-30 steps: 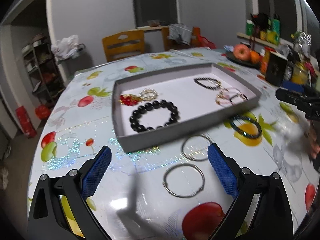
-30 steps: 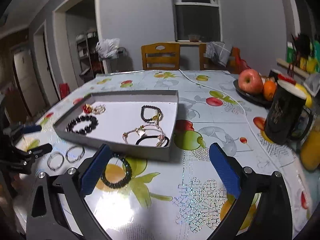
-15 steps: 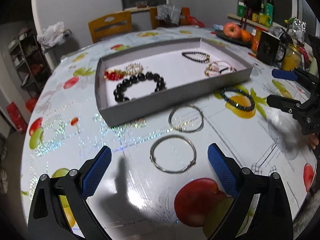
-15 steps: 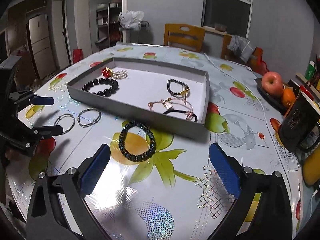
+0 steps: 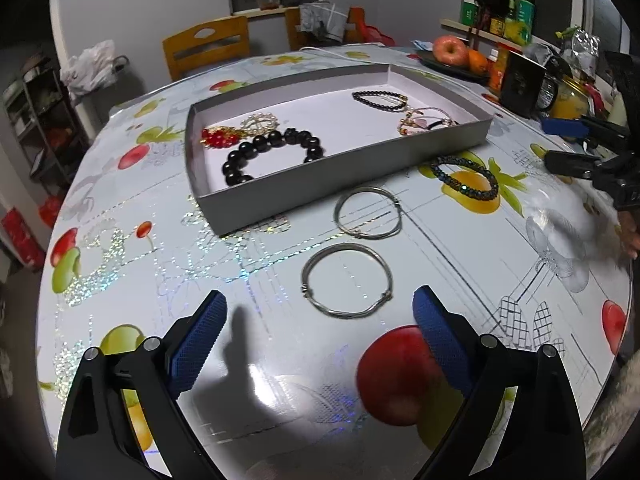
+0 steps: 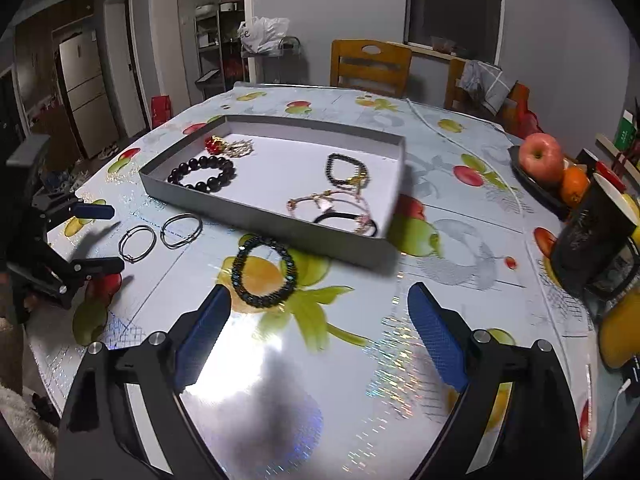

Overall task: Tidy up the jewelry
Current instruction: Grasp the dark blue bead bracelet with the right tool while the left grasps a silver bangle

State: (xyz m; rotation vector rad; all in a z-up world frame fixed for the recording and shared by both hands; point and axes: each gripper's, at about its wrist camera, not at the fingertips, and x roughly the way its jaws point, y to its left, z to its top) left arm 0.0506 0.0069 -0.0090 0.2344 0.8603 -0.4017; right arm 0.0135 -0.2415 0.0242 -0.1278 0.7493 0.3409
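Note:
A grey tray (image 5: 320, 184) sits mid-table holding a big black bead bracelet (image 5: 276, 140), a red ornament (image 5: 218, 138), a thin black bracelet (image 5: 376, 100) and other pieces. Two silver bangles (image 5: 344, 315) (image 5: 337, 212) lie on the cloth in front of it. A dark beaded bracelet (image 5: 468, 192) (image 6: 260, 303) lies to their right. My left gripper (image 5: 320, 300) hangs open just short of the nearer bangle, holding nothing. My right gripper (image 6: 320, 293) is wide with its jaws closing and nothing between them. The dark bracelet lies just ahead of its left finger.
A black mug (image 6: 592, 232), a fruit plate with an apple (image 6: 540, 156) and an orange jar (image 6: 616, 332) crowd the table's right side. A white cable (image 6: 432, 128) runs behind the tray. Wooden chairs (image 6: 370, 64) stand at the far edge. A hand (image 5: 630, 236) shows beside the right gripper.
Both grippers have tipped downward toward the table. The nearer bangle now lies closer to my left fingertips, and the dark bracelet closer to my right gripper's left finger. The right jaws have narrowed slightly.

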